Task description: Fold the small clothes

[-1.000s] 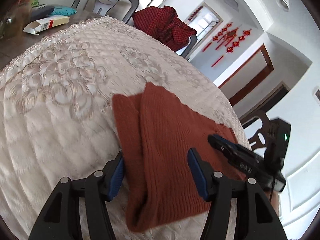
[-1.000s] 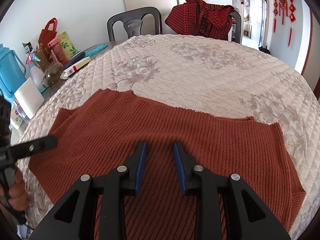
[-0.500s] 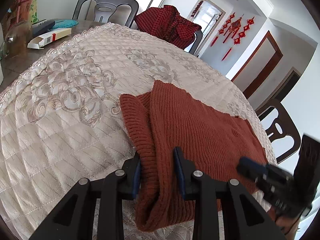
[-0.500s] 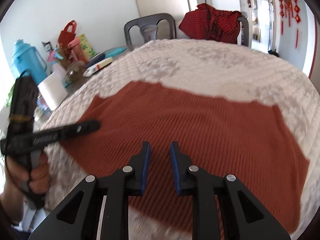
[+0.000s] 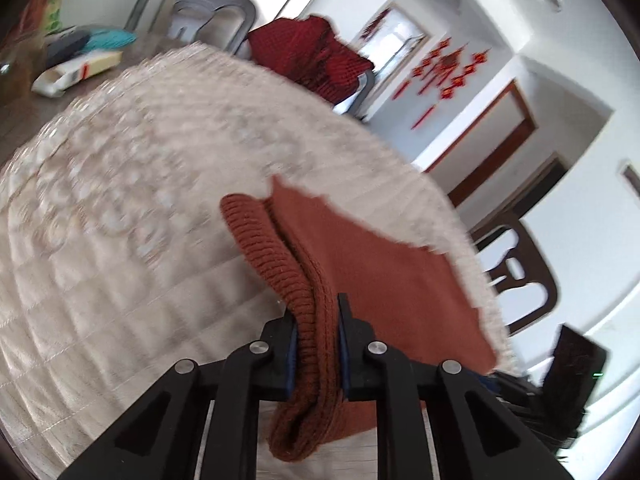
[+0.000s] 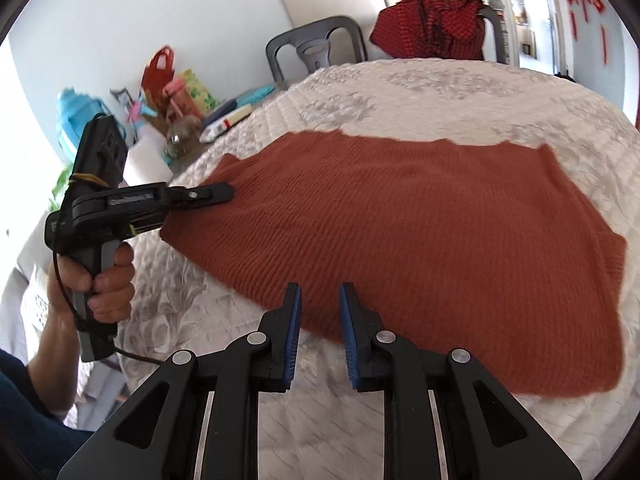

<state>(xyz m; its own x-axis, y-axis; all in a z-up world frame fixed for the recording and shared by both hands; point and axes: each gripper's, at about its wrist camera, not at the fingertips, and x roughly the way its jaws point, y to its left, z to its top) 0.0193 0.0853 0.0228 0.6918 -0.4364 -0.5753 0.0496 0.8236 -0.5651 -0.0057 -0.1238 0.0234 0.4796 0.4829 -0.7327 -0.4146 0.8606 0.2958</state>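
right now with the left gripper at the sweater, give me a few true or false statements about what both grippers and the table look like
1. The left gripper is shut on a bunched edge of the rust knit sweater. True.
2. The right gripper is clamped on the sweater too. False: its jaws stand apart with nothing between them, at the sweater's near edge.
3. The sweater lies on a bare wooden table. False: it lies on a cream quilted tablecloth.
4. A red checked garment hangs over a chair at the far side. True.
5. The blue jug stands on the sweater. False: it stands among clutter at the table's left side, apart from it.
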